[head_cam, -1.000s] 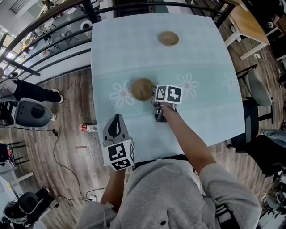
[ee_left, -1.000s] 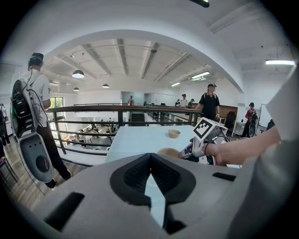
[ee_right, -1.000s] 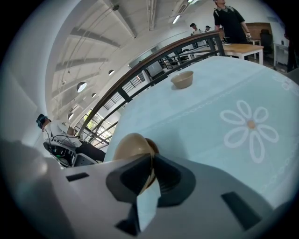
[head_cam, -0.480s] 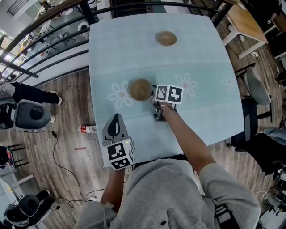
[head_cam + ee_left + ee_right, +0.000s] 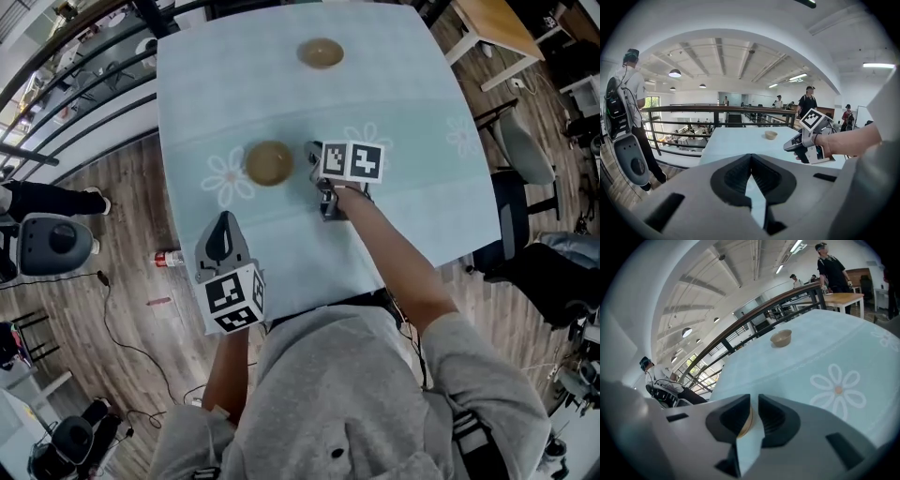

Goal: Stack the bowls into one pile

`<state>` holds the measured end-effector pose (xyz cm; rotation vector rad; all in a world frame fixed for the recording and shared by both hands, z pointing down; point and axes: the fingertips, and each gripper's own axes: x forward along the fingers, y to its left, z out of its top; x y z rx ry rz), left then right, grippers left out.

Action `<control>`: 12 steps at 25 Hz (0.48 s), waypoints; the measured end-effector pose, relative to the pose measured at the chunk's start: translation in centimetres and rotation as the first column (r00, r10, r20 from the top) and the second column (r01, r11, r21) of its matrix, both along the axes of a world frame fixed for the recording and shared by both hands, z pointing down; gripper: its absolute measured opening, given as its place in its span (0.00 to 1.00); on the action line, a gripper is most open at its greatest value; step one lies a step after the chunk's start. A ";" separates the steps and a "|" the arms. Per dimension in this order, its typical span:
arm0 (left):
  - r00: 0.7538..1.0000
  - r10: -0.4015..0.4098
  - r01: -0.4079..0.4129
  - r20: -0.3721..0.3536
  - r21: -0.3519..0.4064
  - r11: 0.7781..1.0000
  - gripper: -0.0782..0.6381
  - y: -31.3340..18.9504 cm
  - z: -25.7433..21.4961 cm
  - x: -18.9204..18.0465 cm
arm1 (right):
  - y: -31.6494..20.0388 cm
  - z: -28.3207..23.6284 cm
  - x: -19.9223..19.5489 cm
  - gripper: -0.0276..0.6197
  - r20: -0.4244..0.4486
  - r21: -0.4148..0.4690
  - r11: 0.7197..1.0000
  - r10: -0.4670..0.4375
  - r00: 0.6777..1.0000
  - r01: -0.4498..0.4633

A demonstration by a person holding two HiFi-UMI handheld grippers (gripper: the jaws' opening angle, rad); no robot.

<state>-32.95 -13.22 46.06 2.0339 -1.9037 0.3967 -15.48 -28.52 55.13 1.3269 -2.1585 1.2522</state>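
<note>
Two tan bowls stand apart on the pale blue flowered table (image 5: 412,103). The near bowl (image 5: 270,162) sits by a flower print; the far bowl (image 5: 321,52) is near the table's back edge. My right gripper (image 5: 312,153) lies low on the table, just right of the near bowl and apart from it. Its jaws stand a narrow gap apart, and a sliver of that bowl (image 5: 747,422) shows through the gap. My left gripper (image 5: 223,230) hangs shut and empty off the table's front left corner. The far bowl (image 5: 771,135) also shows in the left gripper view.
A black railing (image 5: 84,103) runs along the table's left side, above a lower floor. A small bottle (image 5: 169,258) lies on the wood floor there. A dark chair (image 5: 516,150) and a wooden table (image 5: 492,23) stand to the right. Several people stand in the background.
My right gripper has drawn back to the right, away from the near bowl it was touching. Both bowls kept their places. The head camera has shifted.
</note>
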 end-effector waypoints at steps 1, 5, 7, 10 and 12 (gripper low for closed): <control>1.000 0.001 -0.001 0.000 0.006 1.000 0.13 -0.2 -0.1 0.0 | -0.6 -0.8 0.4 0.10 -0.007 0.018 1.000 -0.003 1.000 0.003; 1.000 0.019 -0.019 -0.012 0.001 1.000 0.13 -0.3 0.3 0.9 | -1.7 -3.6 3.3 0.10 -0.040 0.076 0.997 0.002 0.999 0.001; 0.999 0.030 -0.029 -0.018 0.001 1.000 0.13 -0.5 0.4 1.4 | -2.5 -5.1 5.0 0.10 -0.042 0.108 0.994 0.018 0.999 -0.014; 0.999 0.033 -0.033 -0.019 0.007 0.999 0.13 -0.8 0.2 1.8 | -3.9 -7.5 7.4 0.11 -0.026 0.155 0.987 0.049 0.998 -0.044; 0.999 0.033 -0.032 -0.014 0.008 0.999 0.13 -1.0 0.3 2.2 | -5.0 -8.7 9.1 0.17 -0.002 0.177 0.982 0.064 0.998 -0.063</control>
